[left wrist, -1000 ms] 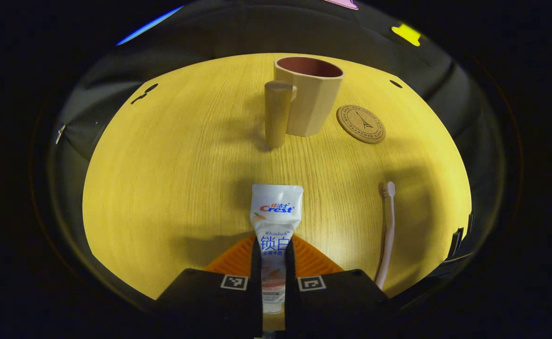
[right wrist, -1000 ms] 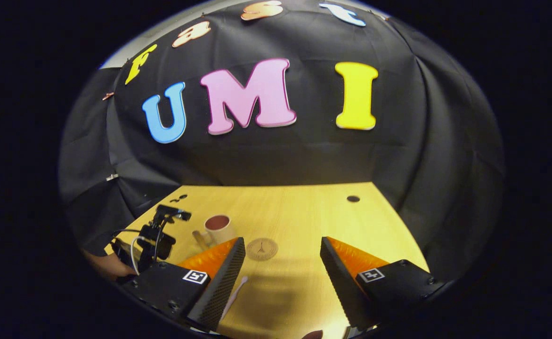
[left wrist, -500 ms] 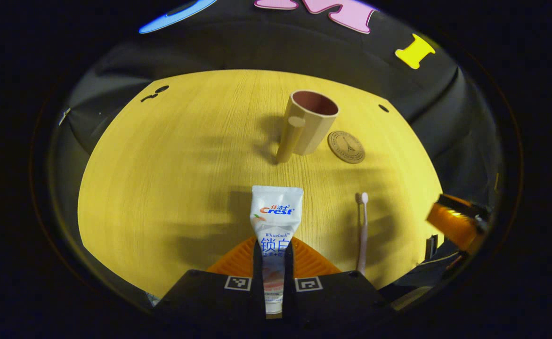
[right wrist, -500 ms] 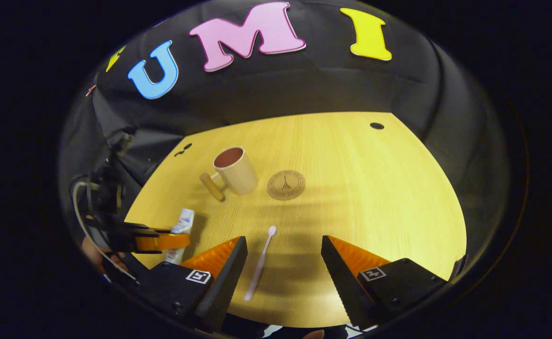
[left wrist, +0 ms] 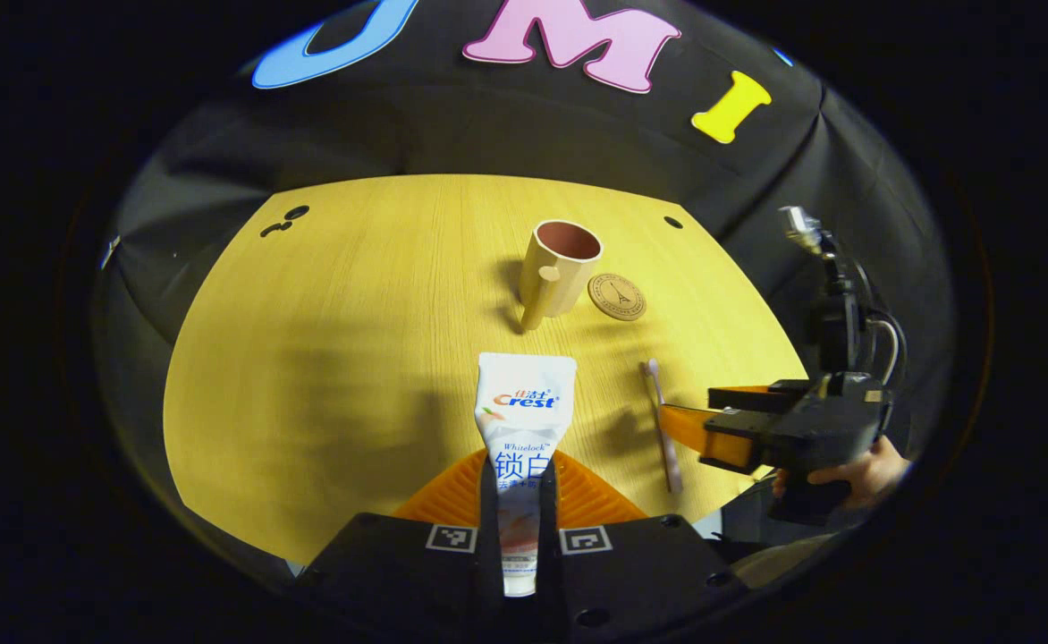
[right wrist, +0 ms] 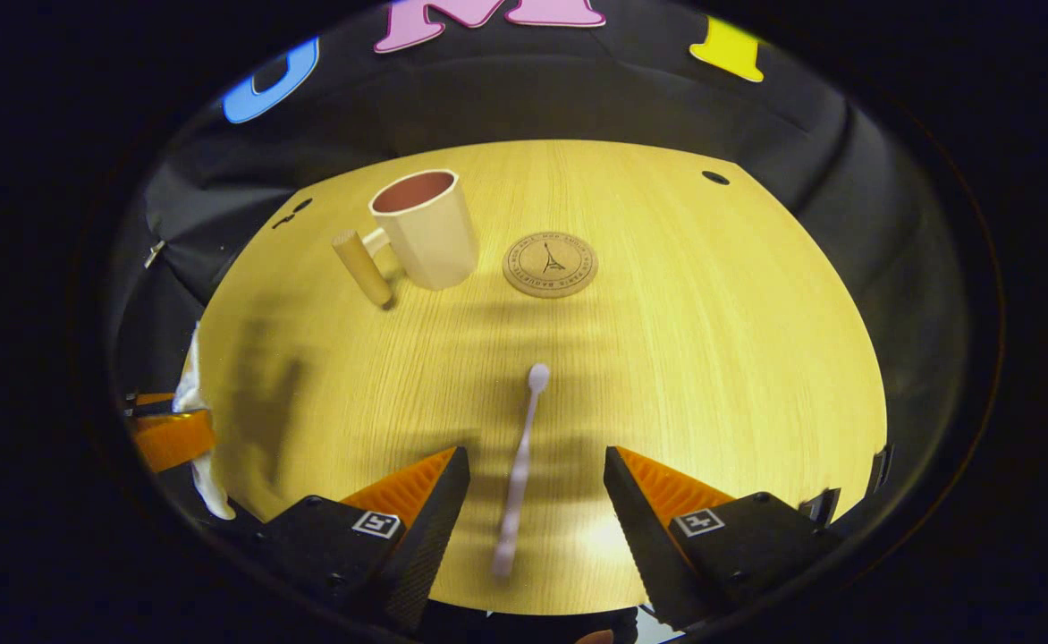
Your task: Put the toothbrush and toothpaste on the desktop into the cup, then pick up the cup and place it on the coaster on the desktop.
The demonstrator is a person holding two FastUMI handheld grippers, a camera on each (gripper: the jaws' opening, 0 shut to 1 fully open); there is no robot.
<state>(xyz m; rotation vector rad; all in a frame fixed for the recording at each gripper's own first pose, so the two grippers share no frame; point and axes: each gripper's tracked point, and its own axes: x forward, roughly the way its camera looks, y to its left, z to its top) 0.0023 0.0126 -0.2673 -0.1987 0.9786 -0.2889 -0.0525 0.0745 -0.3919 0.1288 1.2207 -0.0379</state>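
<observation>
On the desktop (right wrist: 712, 358), the cup (right wrist: 426, 228) stands at eleven o'clock from the right gripper (right wrist: 533, 528), coaster (right wrist: 549, 264) just beside it. The toothbrush (right wrist: 519, 470) lies between the gripper's wide-open, empty fingers, long axis toward twelve. The left gripper (left wrist: 519, 537) clamps the toothpaste (left wrist: 522, 420).

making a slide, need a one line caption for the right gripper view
Open right tool straddling the toothbrush on the desktop, with cup and coaster beyond.
</observation>
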